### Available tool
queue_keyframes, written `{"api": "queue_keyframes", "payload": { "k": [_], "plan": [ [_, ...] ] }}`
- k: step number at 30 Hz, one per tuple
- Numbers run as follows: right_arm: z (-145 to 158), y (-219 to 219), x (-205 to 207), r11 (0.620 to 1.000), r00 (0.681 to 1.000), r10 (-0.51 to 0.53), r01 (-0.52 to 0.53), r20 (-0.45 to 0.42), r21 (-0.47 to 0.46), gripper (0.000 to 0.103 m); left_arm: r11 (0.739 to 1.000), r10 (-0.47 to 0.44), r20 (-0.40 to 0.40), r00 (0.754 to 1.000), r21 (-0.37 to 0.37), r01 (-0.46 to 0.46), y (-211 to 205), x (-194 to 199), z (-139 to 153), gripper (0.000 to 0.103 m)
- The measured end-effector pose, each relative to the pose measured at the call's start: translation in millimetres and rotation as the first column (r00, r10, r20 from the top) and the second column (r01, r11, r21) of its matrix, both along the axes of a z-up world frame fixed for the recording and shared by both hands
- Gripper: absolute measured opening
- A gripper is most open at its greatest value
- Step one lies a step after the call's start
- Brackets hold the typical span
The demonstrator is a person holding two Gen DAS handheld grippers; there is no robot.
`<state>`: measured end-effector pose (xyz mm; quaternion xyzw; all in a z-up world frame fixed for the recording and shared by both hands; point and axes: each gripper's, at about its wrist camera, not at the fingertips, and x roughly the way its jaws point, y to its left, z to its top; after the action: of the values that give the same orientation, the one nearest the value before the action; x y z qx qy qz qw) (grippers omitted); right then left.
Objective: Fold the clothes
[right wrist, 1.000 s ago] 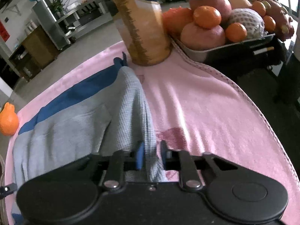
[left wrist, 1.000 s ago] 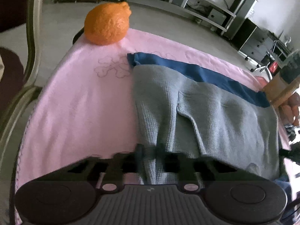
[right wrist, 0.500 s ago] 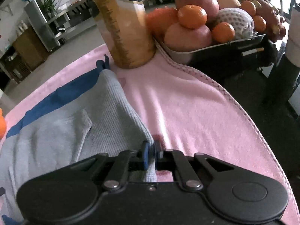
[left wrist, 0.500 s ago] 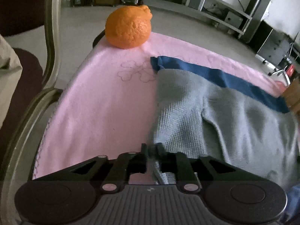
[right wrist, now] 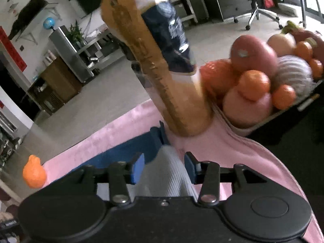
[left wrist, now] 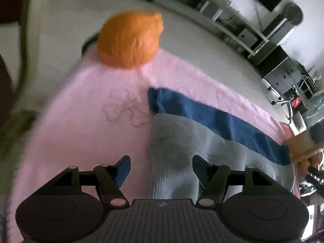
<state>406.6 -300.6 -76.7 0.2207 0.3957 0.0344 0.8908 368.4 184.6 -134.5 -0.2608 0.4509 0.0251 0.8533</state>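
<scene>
Left wrist: pink towel point(left wrist: 81, 133), grey floor point(left wrist: 192, 40).

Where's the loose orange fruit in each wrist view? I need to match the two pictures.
Left wrist: orange fruit upper centre-left, at the pink cloth's far corner.
Right wrist: orange fruit far left edge, low down, small.
Shared landmark: the garment's blue band.

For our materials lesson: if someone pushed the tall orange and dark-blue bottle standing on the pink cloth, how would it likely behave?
The tall orange and dark-blue bottle is narrow for its height, so a high push would probably tip it. It stands on the soft pink cloth, likely an unsteady footing. Falling right, it might strike the tray of piled fruit.
</scene>
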Motion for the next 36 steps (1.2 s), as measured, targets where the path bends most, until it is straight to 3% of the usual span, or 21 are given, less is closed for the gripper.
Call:
{"api": "queue_keyframes", "payload": {
  "k": [3, 7, 9, 11, 12, 13, 16, 20, 26, 32, 36],
  "plan": [
    [-18, 12, 28, 1.0, 1.0, 0.01, -0.011, -0.02, -0.012, 0.043, 0.999, -0.02, 0.057, 0.998, -0.037, 0.023, 1, 15, -7, 0.068],
    [-46, 31, 55, 0.998, 0.998, 0.032, -0.036, -0.061, -0.06, 0.042, 0.998, -0.063, 0.097, 0.993, -0.007, 0.064, -4, 36, -9, 0.065],
    [-57, 37, 63, 0.996, 0.998, 0.034, -0.039, -0.06, -0.078, 0.041, 0.998, -0.056, 0.109, 0.992, 0.016, 0.055, -5, 44, -10, 0.055],
    [-61, 40, 66, 0.996, 0.999, 0.027, -0.03, -0.039, -0.079, 0.031, 0.999, -0.036, 0.122, 0.992, 0.043, 0.031, -7, 48, -10, 0.036],
    [-62, 41, 66, 0.996, 0.999, 0.025, -0.027, -0.028, -0.085, 0.016, 0.998, -0.03, 0.128, 0.991, 0.062, 0.022, -9, 50, -9, 0.017],
    [-63, 43, 65, 0.995, 1.0, 0.025, -0.027, -0.016, -0.093, 0.011, 0.996, -0.03, 0.125, 0.992, 0.088, 0.019, -12, 52, -8, 0.012],
    [-53, 46, 57, 0.991, 0.998, 0.041, -0.036, 0.039, -0.127, 0.009, 0.98, -0.038, 0.154, 0.987, 0.198, 0.007, -27, 50, 1, 0.009],
    [-22, 41, 43, 0.99, 0.992, 0.06, -0.046, 0.107, -0.131, 0.008, 0.937, -0.078, 0.226, 0.971, 0.35, -0.006, -52, 34, 31, 0.009],
    [35, 34, 1, 0.988, 0.989, 0.071, -0.051, 0.133, -0.143, 0.007, 0.885, -0.157, 0.323, 0.933, 0.465, -0.013, -69, -18, 88, 0.009],
    [87, 14, -75, 0.994, 0.987, 0.062, -0.047, 0.151, -0.102, 0.007, 0.892, -0.164, 0.376, 0.912, 0.452, -0.026, -69, -105, 138, 0.009],
    [109, -2, -144, 0.994, 0.981, 0.076, -0.06, 0.177, -0.095, 0.005, 0.892, -0.183, 0.368, 0.911, 0.452, -0.003, -70, -186, 140, 0.009]
  ]
}}
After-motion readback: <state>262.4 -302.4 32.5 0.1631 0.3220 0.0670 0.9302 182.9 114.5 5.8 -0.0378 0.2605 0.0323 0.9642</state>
